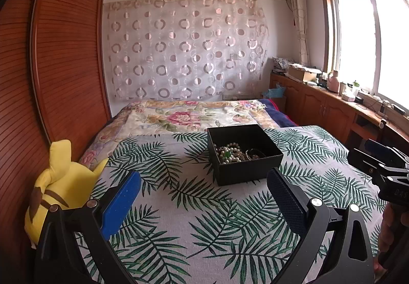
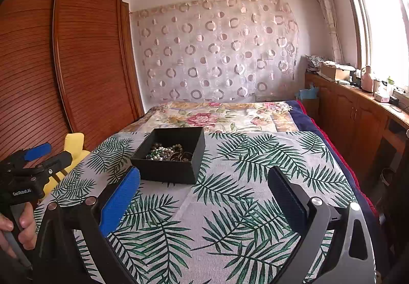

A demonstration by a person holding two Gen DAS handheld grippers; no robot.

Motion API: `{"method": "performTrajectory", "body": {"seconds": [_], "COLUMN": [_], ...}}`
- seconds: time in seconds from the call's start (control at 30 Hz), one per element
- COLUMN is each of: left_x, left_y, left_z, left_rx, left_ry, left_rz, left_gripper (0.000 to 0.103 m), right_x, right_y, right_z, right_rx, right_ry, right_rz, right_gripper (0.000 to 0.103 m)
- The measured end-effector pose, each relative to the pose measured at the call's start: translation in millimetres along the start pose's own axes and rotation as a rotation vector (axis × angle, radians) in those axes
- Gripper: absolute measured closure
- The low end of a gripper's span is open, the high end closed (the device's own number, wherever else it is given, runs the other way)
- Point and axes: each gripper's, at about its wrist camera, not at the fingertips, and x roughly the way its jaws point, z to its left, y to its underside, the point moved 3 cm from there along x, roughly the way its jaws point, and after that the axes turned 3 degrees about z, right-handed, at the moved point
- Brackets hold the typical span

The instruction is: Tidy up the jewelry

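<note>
Both wrist cameras are looking forward along their wide-spread fingers, low over the leaf-print cloth (image 1: 204,220), sharing the black jewelry box (image 1: 242,156) ahead; each is catching the other gripper sideways.

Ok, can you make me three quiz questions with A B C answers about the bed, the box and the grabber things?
1. Where does the black box sit?
A. on the leaf-print cloth
B. on the window counter
C. on the floor

2. What colour is the plush toy beside the wardrobe?
A. red
B. yellow
C. green

3. How are the left gripper and right gripper?
A. both open and empty
B. both shut on beads
C. one holding the box

Answers: 1 A, palm leaves surround the box. 2 B, it is bright yellow. 3 A, wide gaps between the fingers, and the pearl beads lie in the box.
</note>
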Motion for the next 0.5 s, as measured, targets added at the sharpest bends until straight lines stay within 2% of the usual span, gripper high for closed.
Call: {"method": "performTrajectory", "body": {"seconds": [0.5], "left_x": [-2.1], "left_y": [-1.8], "left_z": [0.8], "left_rx": [-0.004], "left_ry": [-0.001], "left_rz": [0.001], "left_gripper": [0.008], "right_x": [0.2], "right_y": [0.3], "right_z": [-0.3], "right_rx": [0.001], "right_ry": [-0.001], "right_rz": [-0.001], "right_gripper": [0.002]}}
